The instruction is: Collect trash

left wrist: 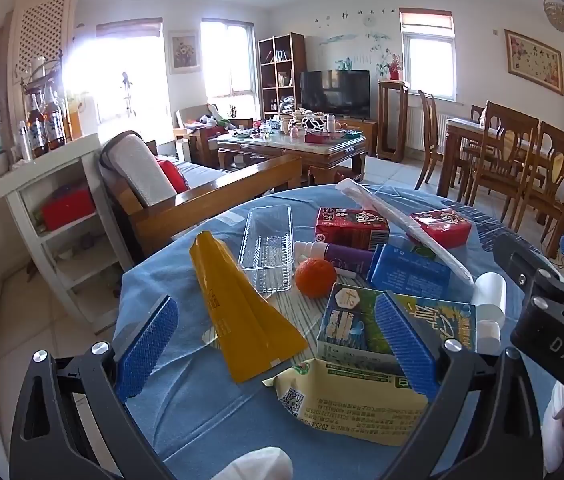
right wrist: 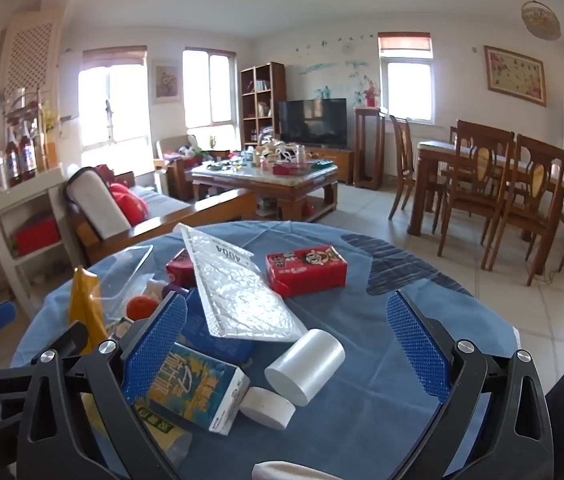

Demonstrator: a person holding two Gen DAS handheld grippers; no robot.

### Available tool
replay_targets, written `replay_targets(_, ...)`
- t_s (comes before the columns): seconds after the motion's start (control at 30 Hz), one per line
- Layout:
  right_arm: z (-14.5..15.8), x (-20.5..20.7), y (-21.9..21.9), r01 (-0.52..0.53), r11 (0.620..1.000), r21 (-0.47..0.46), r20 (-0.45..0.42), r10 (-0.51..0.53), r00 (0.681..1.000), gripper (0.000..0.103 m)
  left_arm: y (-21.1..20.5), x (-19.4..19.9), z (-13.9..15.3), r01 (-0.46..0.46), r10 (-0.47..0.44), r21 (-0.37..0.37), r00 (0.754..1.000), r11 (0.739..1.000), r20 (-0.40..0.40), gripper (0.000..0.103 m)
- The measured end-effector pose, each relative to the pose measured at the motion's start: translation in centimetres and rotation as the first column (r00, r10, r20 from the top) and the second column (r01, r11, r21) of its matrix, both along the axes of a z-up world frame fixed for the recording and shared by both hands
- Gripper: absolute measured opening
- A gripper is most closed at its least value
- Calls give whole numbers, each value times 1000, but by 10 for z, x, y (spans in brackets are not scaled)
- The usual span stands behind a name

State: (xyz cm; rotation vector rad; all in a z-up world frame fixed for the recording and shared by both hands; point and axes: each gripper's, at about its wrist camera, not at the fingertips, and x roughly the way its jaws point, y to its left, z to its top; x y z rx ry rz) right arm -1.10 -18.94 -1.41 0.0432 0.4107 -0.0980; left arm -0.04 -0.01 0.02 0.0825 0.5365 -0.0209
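Trash lies on a round table with a blue cloth (left wrist: 186, 392). My left gripper (left wrist: 278, 348) is open over a yellow pouch (left wrist: 238, 308), with a green-blue carton (left wrist: 358, 324) and a pale yellow wrapper (left wrist: 354, 404) by its right finger. My right gripper (right wrist: 286, 344) is open around a white cylinder (right wrist: 306, 364) and a white cap (right wrist: 268, 407). The carton (right wrist: 194, 392) lies by its left finger. A bubble mailer (right wrist: 238, 296), red cartons (right wrist: 306, 270), a blue carton (left wrist: 410, 272), a clear tray (left wrist: 268, 248) and an orange (left wrist: 315, 277) lie beyond.
A sofa (left wrist: 186, 188) and white shelf (left wrist: 54, 216) stand left of the table. A cluttered coffee table (left wrist: 294, 144) and TV (left wrist: 334, 88) are behind. Dining table and chairs (right wrist: 494, 184) stand at right on tiled floor.
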Motion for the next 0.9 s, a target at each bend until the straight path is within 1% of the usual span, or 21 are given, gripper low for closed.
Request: replay_targets(0.9,0,0,0,0,1000,1,-5,0,1000,99,0,0,0,0,0,-8,1000,1000,-5,98)
